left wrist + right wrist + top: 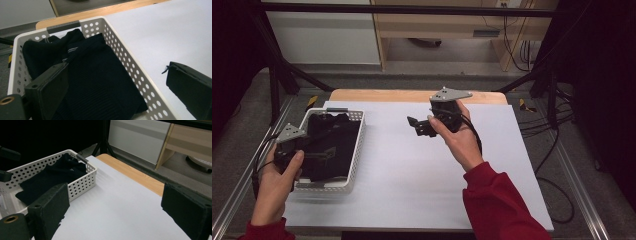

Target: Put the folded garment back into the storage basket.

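A white perforated basket point(357, 145) point(130, 62) point(82, 182) stands at the left of the table and holds folded black clothing point(329, 142) point(95, 77) point(50, 178). My left gripper point(319, 152) point(117, 87) hangs open over the basket, one jaw above the clothing and the other out past the basket's right wall. My right gripper point(416, 126) point(112, 212) is open above the middle of the white sheet, turned toward the basket, with nothing between its jaws.
A white sheet point(422, 175) covers the wooden table point(412, 96), whose far edge shows bare wood. Black frame legs point(277, 75) and cables point(552, 125) stand around the table. A cabinet point(327, 35) sits on the floor beyond.
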`<state>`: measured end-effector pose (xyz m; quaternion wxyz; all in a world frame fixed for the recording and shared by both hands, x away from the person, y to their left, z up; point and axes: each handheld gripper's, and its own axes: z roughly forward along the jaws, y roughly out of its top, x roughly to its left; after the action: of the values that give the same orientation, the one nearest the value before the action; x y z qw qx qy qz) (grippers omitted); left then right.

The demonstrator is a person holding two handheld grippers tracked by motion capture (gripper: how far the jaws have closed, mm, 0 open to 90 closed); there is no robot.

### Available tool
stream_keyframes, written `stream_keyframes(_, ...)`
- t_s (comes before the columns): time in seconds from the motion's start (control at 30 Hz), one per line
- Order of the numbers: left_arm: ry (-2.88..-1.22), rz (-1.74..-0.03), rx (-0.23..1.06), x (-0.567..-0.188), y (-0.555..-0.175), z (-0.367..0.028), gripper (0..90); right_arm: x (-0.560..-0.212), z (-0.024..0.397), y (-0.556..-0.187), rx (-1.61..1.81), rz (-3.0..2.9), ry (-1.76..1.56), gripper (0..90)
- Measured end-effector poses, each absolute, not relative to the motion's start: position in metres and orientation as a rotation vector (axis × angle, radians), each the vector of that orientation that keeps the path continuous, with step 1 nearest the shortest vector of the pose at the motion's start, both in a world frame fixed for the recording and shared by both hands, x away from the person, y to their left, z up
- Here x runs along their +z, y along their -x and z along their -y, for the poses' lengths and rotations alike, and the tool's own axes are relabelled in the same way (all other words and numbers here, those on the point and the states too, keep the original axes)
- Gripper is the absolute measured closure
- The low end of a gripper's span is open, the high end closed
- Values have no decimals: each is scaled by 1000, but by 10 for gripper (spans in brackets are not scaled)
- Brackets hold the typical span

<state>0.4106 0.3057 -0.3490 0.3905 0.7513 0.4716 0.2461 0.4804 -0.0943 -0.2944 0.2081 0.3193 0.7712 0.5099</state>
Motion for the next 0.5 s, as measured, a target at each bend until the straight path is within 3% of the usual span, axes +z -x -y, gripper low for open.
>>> stream_keyframes(0.5, -1918, -1200, 623, -351, -411, -304, 46, -285, 117, -473, 1441, -2101, -902, 77)
